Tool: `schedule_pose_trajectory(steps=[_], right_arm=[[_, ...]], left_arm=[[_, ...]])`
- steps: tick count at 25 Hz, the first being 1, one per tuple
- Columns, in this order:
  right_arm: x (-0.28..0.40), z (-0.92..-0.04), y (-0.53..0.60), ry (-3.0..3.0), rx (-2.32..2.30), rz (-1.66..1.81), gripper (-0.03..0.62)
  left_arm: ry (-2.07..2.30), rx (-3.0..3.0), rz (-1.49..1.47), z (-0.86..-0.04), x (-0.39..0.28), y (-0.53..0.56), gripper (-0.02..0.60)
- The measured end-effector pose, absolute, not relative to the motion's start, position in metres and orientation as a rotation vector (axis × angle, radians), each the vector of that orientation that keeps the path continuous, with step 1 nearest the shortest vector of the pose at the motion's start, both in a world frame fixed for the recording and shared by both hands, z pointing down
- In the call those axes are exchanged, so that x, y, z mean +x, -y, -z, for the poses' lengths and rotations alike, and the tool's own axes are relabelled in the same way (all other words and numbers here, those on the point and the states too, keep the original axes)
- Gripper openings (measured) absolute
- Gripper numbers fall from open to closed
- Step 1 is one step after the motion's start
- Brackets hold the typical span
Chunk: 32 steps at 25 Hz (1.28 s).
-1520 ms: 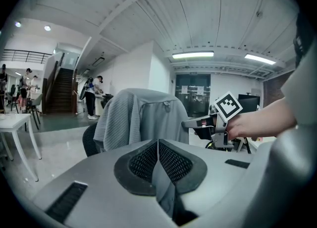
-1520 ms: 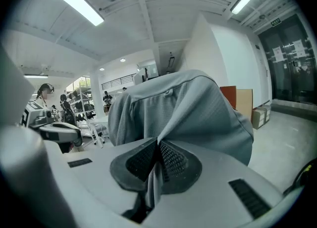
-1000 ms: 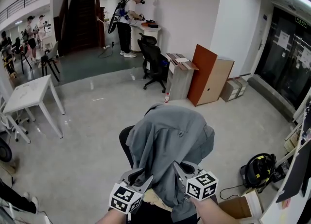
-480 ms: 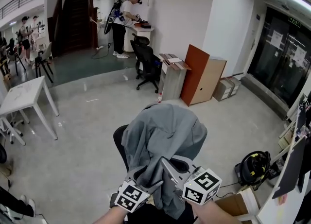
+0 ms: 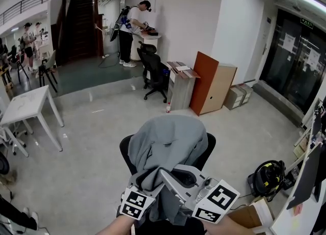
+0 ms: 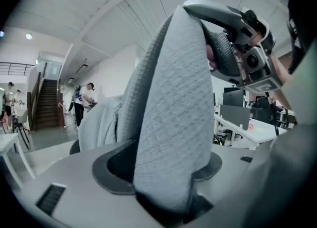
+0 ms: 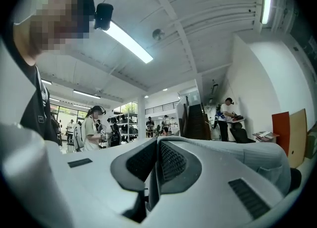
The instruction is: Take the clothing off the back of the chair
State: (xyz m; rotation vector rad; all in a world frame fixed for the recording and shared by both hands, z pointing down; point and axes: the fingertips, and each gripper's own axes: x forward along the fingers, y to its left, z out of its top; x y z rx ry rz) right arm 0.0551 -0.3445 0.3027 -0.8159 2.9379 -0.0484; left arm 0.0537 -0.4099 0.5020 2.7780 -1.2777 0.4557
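At the far left stands a white table point(image 5: 28, 107), and beyond it a dark staircase point(image 5: 81, 22) rises. Right of the stairs, at the far wall, a person point(image 5: 132, 30) bends over a desk, with a black office chair point(image 5: 153, 73) nearer. In the near middle, the grey clothing point(image 5: 170, 139) lies draped over the back of a black chair point(image 5: 126, 151), covering its top and falling down the near side. The left gripper point(image 5: 144, 180) is at the lower part of the cloth; its jaws have just been opening and stand spread wide, with a thick fold of the cloth loose between them. Just to its right, the right gripper point(image 5: 165, 173) has its jaws pressed together on a pinch of the clothing, and the fold rises to its tips. Farther right, an orange board point(image 5: 208, 83) leans by a wooden cabinet, cardboard boxes point(image 5: 238, 96) sit against the wall, and yellow-and-black gear point(image 5: 267, 175) lies on the floor.
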Motion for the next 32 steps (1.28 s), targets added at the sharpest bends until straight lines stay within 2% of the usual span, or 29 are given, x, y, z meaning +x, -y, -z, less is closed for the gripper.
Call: schedule_pose_trajectory(steps=[1, 2, 3, 7, 12, 15, 20, 28, 32], right_arm=[[0.059, -0.299, 0.345, -2.924, -0.820, 0.054, 0.018], [0.064, -0.297, 0.346, -2.909, -0.827, 0.060, 0.018], [0.069, -0.295, 0.347, -2.896, -0.835, 0.065, 0.018], [0.085, -0.304, 0.349, -2.879, -0.863, 0.106, 0.018], [0.101, -0.359, 0.357, -2.910, -0.950, 0.282, 0.021], [0.106, -0.402, 0.357, -2.928, -0.975, 0.454, 0.094], [0.135, -0.456, 0.367, -2.863, -1.180, 0.657, 0.104], [0.178, -0.454, 0.439, -2.847, -1.578, 0.423, 0.228], [0.185, -0.451, 0.474, -2.788, -1.521, 0.513, 0.266]], left_arm=[[1.301, 2.793, -0.452, -0.496, 0.050, 0.410, 0.224], [1.321, 2.806, -0.446, -0.490, 0.047, 0.410, 0.079], [1.339, 2.812, -0.438, -0.484, 0.043, 0.410, 0.034], [1.441, 2.785, -0.344, -0.463, 0.020, 0.409, 0.026], [1.598, 2.790, -0.127, -0.410, -0.017, 0.404, 0.025], [1.656, 2.827, -0.037, -0.378, -0.032, 0.398, 0.025], [1.679, 2.830, 0.042, -0.357, -0.051, 0.396, 0.025], [1.597, 2.818, -0.096, -0.400, -0.037, 0.396, 0.026], [1.604, 2.781, -0.160, -0.415, -0.032, 0.402, 0.026]])
